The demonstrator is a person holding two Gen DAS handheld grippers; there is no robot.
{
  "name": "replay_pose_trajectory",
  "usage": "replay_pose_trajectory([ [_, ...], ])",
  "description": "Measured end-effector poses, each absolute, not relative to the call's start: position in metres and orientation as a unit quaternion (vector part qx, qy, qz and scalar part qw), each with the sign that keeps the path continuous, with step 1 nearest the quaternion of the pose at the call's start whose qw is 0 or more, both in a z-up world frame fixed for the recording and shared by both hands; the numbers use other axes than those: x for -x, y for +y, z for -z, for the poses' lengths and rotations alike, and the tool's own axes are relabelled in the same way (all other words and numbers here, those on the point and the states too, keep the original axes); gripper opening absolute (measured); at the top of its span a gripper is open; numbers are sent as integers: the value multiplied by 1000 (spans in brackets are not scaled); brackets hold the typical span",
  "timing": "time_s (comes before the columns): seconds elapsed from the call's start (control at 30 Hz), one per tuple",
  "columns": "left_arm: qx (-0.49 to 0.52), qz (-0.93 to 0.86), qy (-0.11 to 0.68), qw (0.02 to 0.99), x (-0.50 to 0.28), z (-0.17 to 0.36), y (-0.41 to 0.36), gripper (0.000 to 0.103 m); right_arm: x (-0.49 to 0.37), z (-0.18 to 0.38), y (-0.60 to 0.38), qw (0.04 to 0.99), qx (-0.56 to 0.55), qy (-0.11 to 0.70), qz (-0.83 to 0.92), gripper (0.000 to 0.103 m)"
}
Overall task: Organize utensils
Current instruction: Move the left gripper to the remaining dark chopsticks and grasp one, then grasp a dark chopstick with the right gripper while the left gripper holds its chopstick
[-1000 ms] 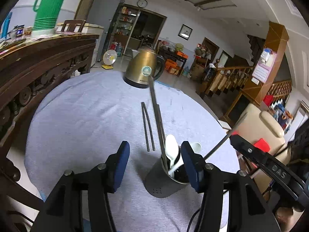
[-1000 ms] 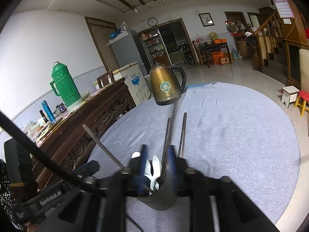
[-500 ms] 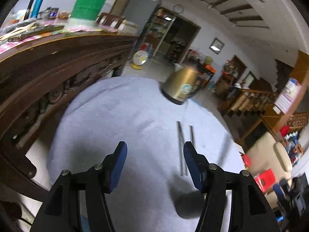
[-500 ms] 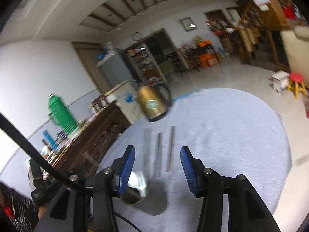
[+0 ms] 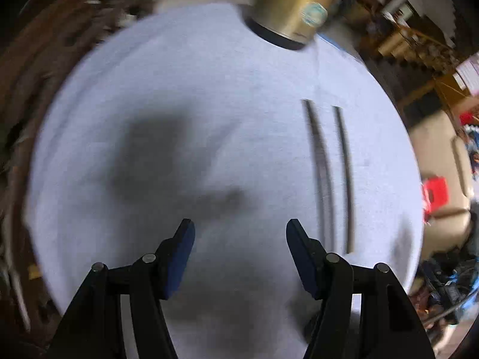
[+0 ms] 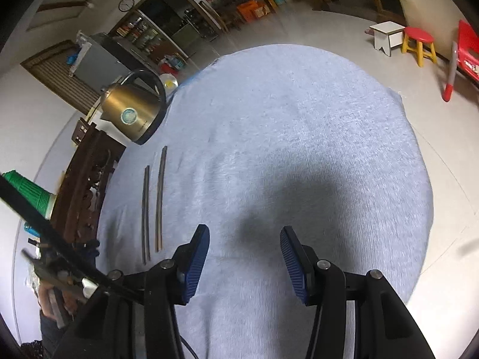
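Note:
Two dark chopsticks (image 5: 321, 167) lie side by side on the grey-blue tablecloth (image 5: 185, 89), right of my left gripper (image 5: 239, 233). That gripper is open, pointing steeply down at bare cloth, with nothing between its blue pads. The left wrist view is blurred. In the right wrist view the same chopsticks (image 6: 152, 206) lie left of my right gripper (image 6: 244, 236), which is open and empty over the cloth (image 6: 299, 137). No utensil cup shows in either view.
A brass kettle (image 6: 131, 110) stands at the table's far side, beyond the chopsticks. A dark carved sideboard (image 6: 86, 179) with a green flask (image 6: 27, 191) runs along the left. Stools (image 6: 419, 42) stand on the floor past the right edge. A hand (image 6: 51, 299) holds the other gripper at the lower left.
Both views have swung down onto the table. The metal cup with spoons and chopsticks, close in front a second ago, has left both views. The right jaws have widened.

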State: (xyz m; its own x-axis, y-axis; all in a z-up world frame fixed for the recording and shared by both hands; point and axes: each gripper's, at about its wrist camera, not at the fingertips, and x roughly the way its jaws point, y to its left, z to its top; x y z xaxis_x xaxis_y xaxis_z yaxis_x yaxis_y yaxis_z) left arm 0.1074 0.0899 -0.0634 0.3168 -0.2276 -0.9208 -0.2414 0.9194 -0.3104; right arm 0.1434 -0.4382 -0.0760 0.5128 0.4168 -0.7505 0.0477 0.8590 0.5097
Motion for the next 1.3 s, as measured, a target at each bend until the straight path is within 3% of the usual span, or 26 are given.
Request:
replay_pose_trajectory([
  [0.37, 166, 20, 661, 732, -225, 93, 27, 64, -182, 87, -420, 828, -219, 501, -124, 53],
  [0.57, 147, -1, 683, 716, -249, 109, 10, 55, -195, 88, -416, 827, -218, 501, -130, 53],
  [0.7, 125, -17, 696, 707, -259, 119, -2, 39, -198, 86, -415, 828, -216, 499, -133, 53],
  [0.87, 84, -33, 708, 700, -271, 119, -19, 38, -202, 87, -413, 827, -212, 503, -136, 53],
  [1.13, 38, -31, 725, 687, -294, 120, -55, 9, -207, 82, -407, 828, -205, 502, -141, 53],
  [1.3, 54, -18, 735, 675, -302, 123, -47, 6, -211, 80, -406, 828, -197, 504, -143, 53],
])
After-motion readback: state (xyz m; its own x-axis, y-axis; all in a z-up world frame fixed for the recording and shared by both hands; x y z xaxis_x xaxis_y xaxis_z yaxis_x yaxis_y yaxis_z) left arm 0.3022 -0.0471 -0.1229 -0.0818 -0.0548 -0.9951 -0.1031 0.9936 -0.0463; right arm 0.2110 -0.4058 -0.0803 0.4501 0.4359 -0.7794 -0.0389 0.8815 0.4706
